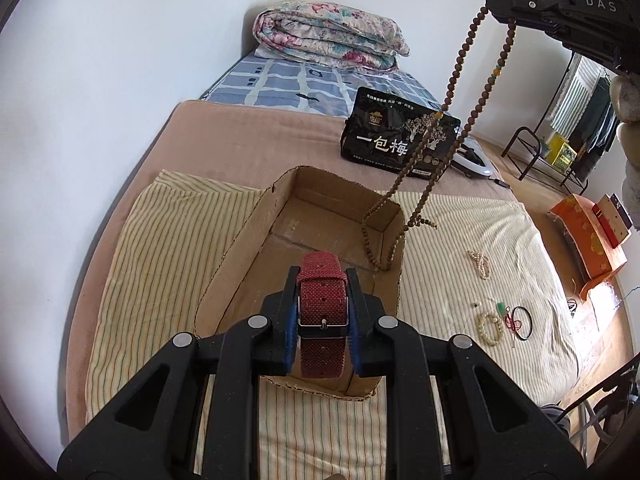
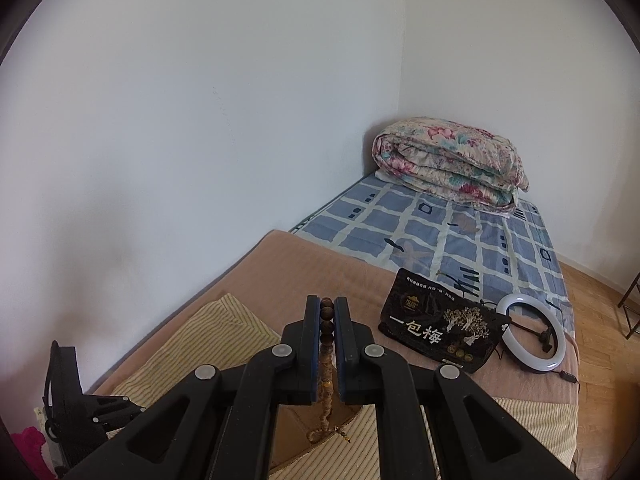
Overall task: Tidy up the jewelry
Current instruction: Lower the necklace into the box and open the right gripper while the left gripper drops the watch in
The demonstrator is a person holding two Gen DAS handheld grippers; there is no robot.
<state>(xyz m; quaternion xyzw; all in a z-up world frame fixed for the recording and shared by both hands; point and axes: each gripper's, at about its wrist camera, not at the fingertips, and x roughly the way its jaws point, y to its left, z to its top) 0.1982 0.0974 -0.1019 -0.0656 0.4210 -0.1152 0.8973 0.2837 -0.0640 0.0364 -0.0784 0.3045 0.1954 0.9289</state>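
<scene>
Here both tongs are loaded over an open cardboard box [image 1: 320, 236] that sits on a striped cloth [image 1: 152, 264] on the bed, presumably the collecting place for the jewelry. The left tongs [image 1: 322, 284] are clenched on a red woven watch strap [image 1: 322, 304], the pads pinching it by its edges near the silver buckle, so it lies flat along the fingers with its rounded tip pointing out over the near half of the box; that grip seems chosen to keep the floppy band from folding. The right tongs [image 2: 327, 312] are clenched on a long strand of brown wooden beads [image 1: 452, 92], held high so the loop hangs free; its lower end trails over the far right corner of the box, part inside and part draped outside on the cloth, which suggests it is being fed in bottom first. The beads are small, round and dark brown, with a few amber and green ones spaced along the strand. To the right on the cloth lie a pearl piece [image 1: 481, 263], a pale bead bracelet [image 1: 491, 327] and a thin black ring [image 1: 522, 322], not yet gathered.
</scene>
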